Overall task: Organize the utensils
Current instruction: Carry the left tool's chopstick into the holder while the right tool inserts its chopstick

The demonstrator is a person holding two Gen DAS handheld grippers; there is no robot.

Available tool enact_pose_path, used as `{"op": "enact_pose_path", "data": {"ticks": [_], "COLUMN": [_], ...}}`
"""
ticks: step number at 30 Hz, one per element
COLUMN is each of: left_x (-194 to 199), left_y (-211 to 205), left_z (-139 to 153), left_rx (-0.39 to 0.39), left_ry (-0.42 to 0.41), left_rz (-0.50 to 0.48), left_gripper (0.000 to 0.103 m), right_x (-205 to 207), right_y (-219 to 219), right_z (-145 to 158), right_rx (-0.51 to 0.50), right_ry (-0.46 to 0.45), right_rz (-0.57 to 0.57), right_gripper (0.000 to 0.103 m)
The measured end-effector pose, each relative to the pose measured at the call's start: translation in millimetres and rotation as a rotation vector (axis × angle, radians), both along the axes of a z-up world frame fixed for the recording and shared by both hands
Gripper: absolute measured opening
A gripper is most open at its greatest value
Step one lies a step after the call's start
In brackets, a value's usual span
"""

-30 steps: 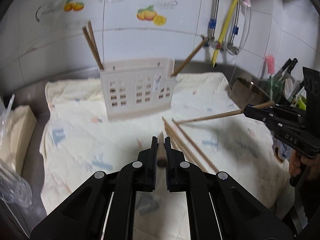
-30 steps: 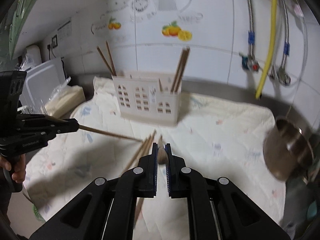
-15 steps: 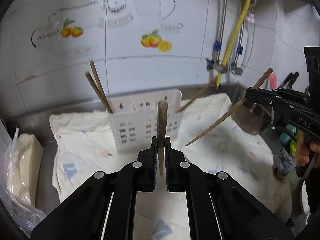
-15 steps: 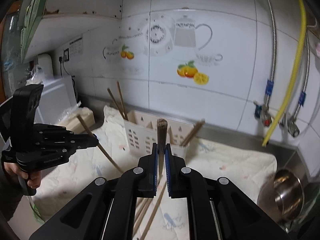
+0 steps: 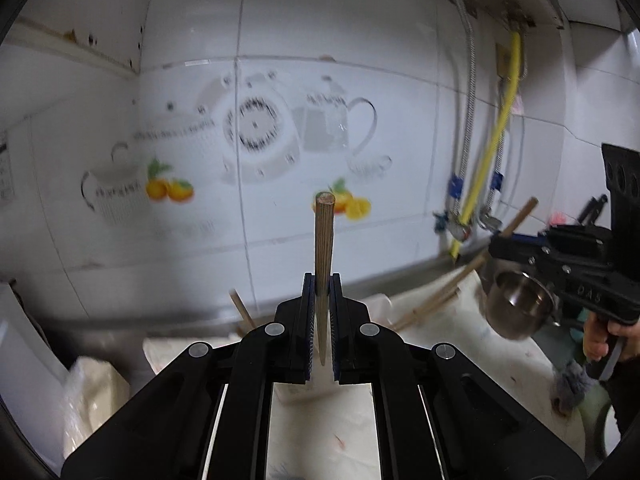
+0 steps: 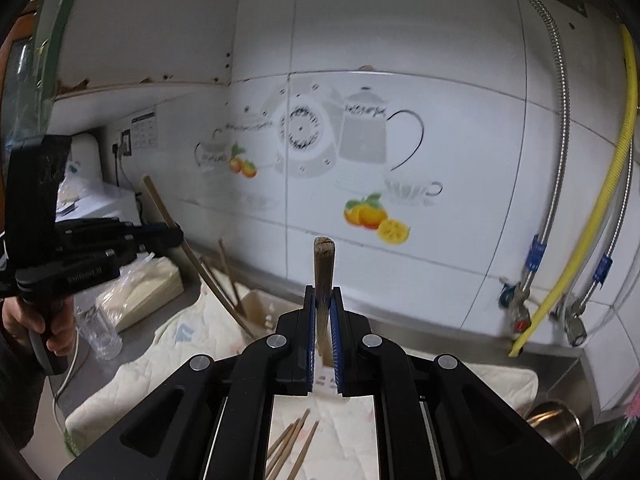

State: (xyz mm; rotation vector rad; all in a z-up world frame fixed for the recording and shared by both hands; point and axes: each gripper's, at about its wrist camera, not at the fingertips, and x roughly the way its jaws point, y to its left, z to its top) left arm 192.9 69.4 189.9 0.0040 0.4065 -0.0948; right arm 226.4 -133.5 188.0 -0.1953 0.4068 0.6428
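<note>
1. Left wrist view: left tool point(image 5: 321, 312) clenched on a wooden chopstick point(image 5: 323, 240), held upright between the two pads, thick end up against the tiled wall point(image 5: 280, 80), thin tip down between the fingers. Right tool point(image 5: 560, 256) at the right edge, gripping a second chopstick point(image 5: 520, 216) slanted up to the right, above a steel pot point(image 5: 516, 308). More chopsticks point(image 5: 432, 304) leaning beside it, blurred. White cloth point(image 5: 460, 344) spread over the counter point(image 5: 100, 324) below.

2. Right wrist view: right tool point(image 6: 322, 320) closed on its chopstick point(image 6: 323, 272), standing upright, blunt end topmost. Behind the fingers, a pale holder point(image 6: 256, 308) with sticks point(image 6: 226, 264) leaning in it. Left tool point(image 6: 120, 240) at the left, clamped on a slanted chopstick point(image 6: 168, 216) whose lower end points toward the holder. Loose chopsticks point(image 6: 292, 440) lying on the cloth point(image 6: 160, 360) under the near tool.
</note>
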Motion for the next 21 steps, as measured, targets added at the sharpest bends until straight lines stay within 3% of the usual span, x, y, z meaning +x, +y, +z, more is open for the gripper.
{"op": "enact_pose_path", "data": {"ticks": [4, 11, 21], "left_x": [23, 51, 60], "left_y": [6, 18, 22], "left_z": [-1, -37, -74], "left_rx": [0.004, -0.038, -0.056], "left_ry": [0.007, 0.089, 0.18], "left_rz": [0.038, 0.055, 0.068], "left_gripper": [0.006, 0.006, 0.007], "right_x": [18, 42, 60], "right_y": [8, 22, 31], "right_z": [-2, -27, -66], "right_rx": [-0.013, -0.05, -0.074], "right_ry": [0.009, 0.064, 0.142], "right_rz": [-0.02, -0.029, -0.035], "right_gripper": [0.007, 0.007, 0.007]}}
